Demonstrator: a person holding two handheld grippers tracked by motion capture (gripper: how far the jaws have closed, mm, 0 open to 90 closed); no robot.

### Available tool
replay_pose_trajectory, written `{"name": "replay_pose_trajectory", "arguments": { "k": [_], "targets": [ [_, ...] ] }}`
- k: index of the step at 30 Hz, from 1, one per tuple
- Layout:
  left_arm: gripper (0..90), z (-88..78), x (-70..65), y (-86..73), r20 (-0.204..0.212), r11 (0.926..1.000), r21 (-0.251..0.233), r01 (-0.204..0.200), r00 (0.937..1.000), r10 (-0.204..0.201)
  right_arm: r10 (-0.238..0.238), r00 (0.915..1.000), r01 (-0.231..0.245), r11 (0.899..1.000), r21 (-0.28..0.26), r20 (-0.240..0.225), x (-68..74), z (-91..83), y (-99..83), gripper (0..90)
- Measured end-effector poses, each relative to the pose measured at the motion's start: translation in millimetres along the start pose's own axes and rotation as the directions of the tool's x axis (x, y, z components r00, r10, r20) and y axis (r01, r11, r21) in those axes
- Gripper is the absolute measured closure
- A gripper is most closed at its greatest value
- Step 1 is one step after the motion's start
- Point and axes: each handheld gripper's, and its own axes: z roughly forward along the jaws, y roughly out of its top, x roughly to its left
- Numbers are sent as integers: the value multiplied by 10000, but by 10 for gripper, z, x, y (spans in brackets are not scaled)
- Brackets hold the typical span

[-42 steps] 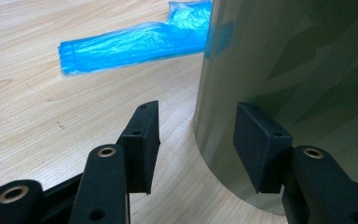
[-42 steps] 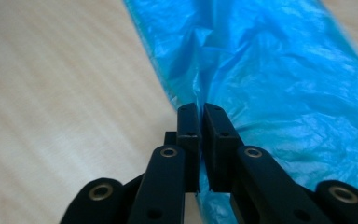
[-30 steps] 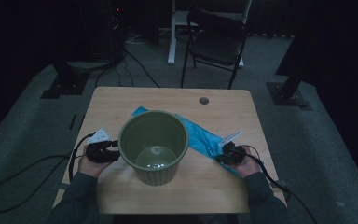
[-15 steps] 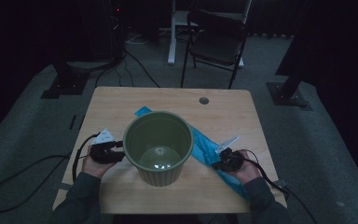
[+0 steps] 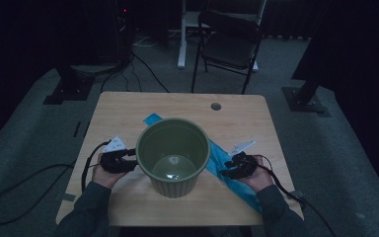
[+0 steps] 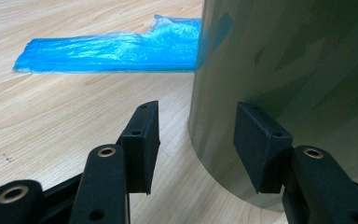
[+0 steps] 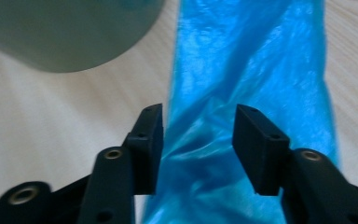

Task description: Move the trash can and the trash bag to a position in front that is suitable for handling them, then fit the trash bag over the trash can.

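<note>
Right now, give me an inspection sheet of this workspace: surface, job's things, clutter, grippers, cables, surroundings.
Surface: wooden table, round hole near the far edge.
Job's things: olive-green bin upright, nothing seen inside; flat blue plastic bag passing behind it.
Clutter: nothing seen.
Grippers: left gripper open beside the bin wall; right gripper jaws just opened, over the bag, not pressing it.
Cables: black cable trailing to the floor.
Surroundings: folding chair, stand bases, dark carpet.

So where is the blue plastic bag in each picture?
High view: blue bag lies slantwise on the table, behind and right of the green bin.
Left gripper view: bag at top, left of the bin.
Right gripper view: bag down the middle.
Shared landmark: the bin.
</note>
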Motion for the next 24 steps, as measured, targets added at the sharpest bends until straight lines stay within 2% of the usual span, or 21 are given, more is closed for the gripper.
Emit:
{"name": "replay_pose_trajectory", "arguments": {
  "k": [6, 12, 15, 16, 19, 24],
  "targets": [
    [507, 3, -2, -2, 5, 10000, -4, -14, 10000, 14, 7, 9974, -9, 10000, 33, 725, -88, 146, 89, 454],
    [507, 8, 3, 0, -3, 10000, -4, -32, 10000, 32, 205, 9942, -189, 9997, -160, 1059, -142, 180, 105, 430],
    [507, 9, 5, -1, 5, 10000, -6, -13, 10000, 13, 230, 9936, -210, 9996, -195, 1102, -146, 183, 107, 427],
    [507, 9, 4, -2, 2, 10000, 4, -21, 10000, 21, 340, 9923, -295, 9988, -399, 1187, -154, 187, 115, 415],
    [507, 5, -4, -1, -30, 10000, -5, -41, 10000, 41, 496, 9910, -433, 9976, -535, 1244, -164, 198, 119, 407],
    [506, 7, -1, -1, -41, 10000, -18, -26, 10000, 26, 633, 9889, -540, 9960, -717, 1343, -169, 222, 125, 355]
  ]
}}
